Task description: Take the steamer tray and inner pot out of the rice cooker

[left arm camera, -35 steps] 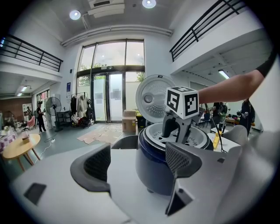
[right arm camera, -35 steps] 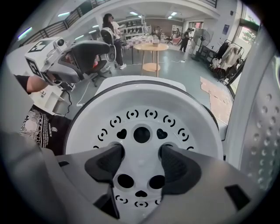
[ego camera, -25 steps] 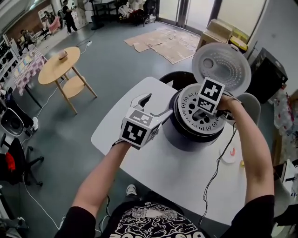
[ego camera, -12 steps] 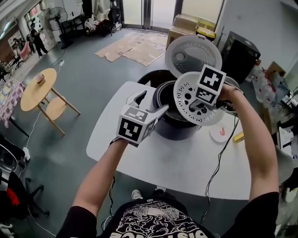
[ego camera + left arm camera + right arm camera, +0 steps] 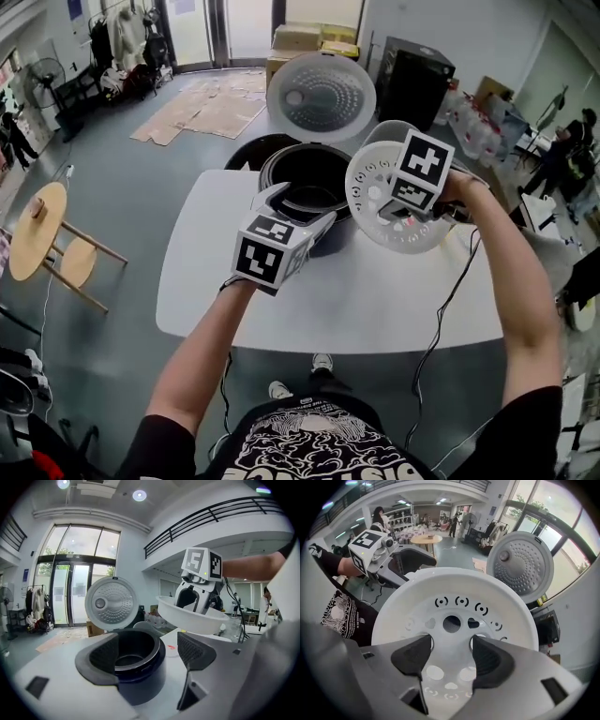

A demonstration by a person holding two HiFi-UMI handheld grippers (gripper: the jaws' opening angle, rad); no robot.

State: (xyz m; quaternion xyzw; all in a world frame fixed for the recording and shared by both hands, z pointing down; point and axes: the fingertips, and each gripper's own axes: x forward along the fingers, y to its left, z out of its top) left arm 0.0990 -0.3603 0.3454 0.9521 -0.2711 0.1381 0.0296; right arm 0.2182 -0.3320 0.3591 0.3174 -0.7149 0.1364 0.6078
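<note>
1. Steamer tray [image 5: 368, 186] is now out of the rice cooker [image 5: 330, 236] and further right. It hangs tilted over the tabletop [image 5: 375, 305], upper centre-right of the head view.
2. Right gripper [image 5: 451, 649]: jaws wide, clamped on the tray's perforated middle.
3. Left gripper [image 5: 303, 208]: jaws apart, empty, just below the cooker in frame.
4. Inner pot [image 5: 314, 173] sits in the cooker, lid [image 5: 321, 94] up.

The steamer tray [image 5: 454, 597] is smooth white plastic with a soft sheen. The inner pot [image 5: 133, 648] looks like dark coated metal, faintly glossy at the rim. The lid [image 5: 321, 96] has a dimpled, silvery metal inner plate. The left gripper [image 5: 150, 654] has dark, finely textured pads [image 5: 104, 656] on matt grey plastic. The table [image 5: 375, 300] has a smooth, matt white top.
</note>
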